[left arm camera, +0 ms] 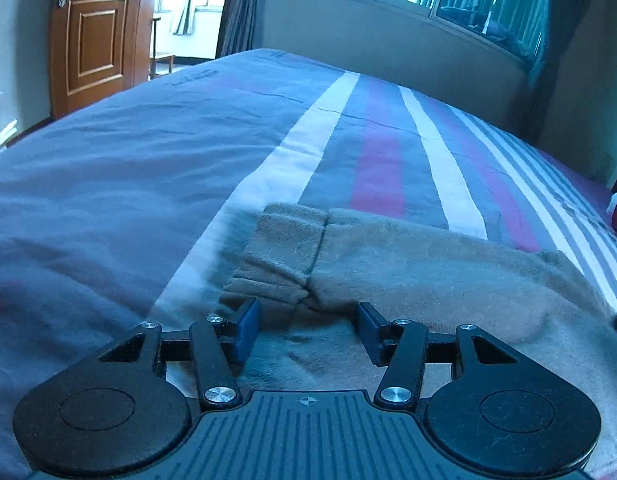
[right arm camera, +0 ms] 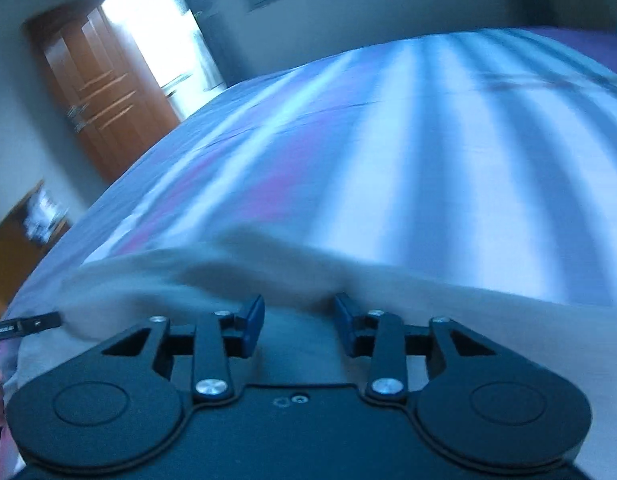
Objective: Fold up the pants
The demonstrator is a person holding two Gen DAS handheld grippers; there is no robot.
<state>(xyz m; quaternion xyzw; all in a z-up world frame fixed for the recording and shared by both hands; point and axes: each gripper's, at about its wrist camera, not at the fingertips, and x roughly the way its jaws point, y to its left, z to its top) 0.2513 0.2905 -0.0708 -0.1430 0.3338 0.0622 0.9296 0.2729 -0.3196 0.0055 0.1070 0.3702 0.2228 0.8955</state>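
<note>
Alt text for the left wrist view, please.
The open left gripper hovers low over beige pants, its blue-padded fingers apart near a ribbed cuff. The pants lie on a striped bedspread; a wooden door stands behind.

The view is motion-blurred. The right gripper [right arm camera: 298,320] sits at bottom center, its blue-padded fingers [right arm camera: 252,326] spread apart over the beige pants [right arm camera: 428,300], which cross the lower frame on a striped bedspread [right arm camera: 388,160]. A wooden door [right arm camera: 104,104] stands upper left.

The bed [left arm camera: 148,152] wears a striped grey, white and red cover, with beige pants [left arm camera: 408,264] lying flat on it.
</note>
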